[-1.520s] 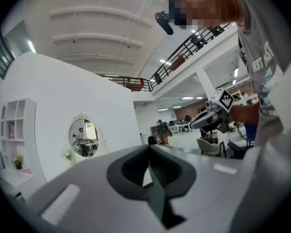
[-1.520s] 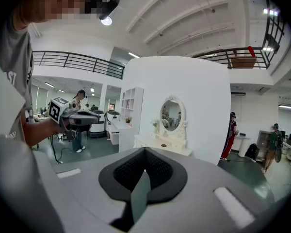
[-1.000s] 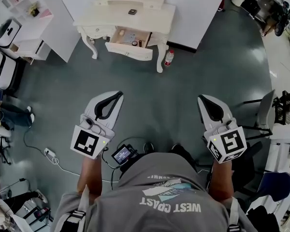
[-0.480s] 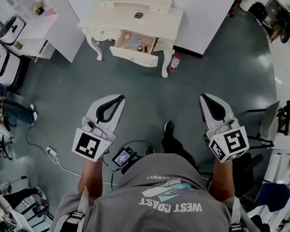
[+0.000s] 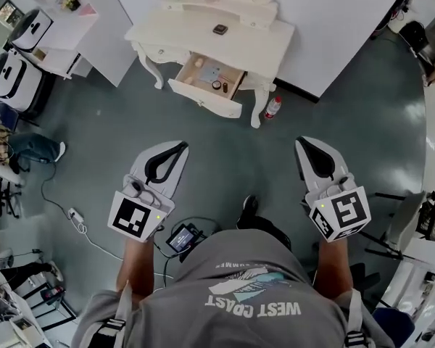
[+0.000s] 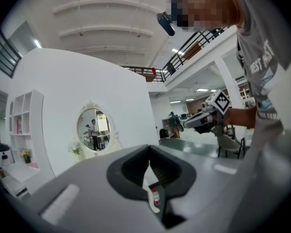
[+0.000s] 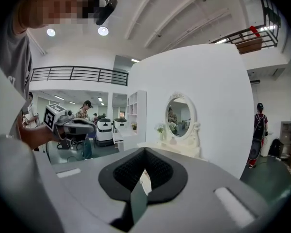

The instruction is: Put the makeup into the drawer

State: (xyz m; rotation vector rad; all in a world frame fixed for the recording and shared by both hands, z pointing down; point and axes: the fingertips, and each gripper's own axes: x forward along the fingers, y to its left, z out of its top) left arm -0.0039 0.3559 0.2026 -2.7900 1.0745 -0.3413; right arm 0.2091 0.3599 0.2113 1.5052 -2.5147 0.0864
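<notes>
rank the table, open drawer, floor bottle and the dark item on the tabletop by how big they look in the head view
1. table
2. drawer
3. bottle
4. dark item

The bottle and the dark item look close in size; the bottle is only a little longer. All four are about equally far from the camera.

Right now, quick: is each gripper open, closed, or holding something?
Left gripper: jaws closed, nothing held.
Right gripper: jaws closed, nothing held.
</notes>
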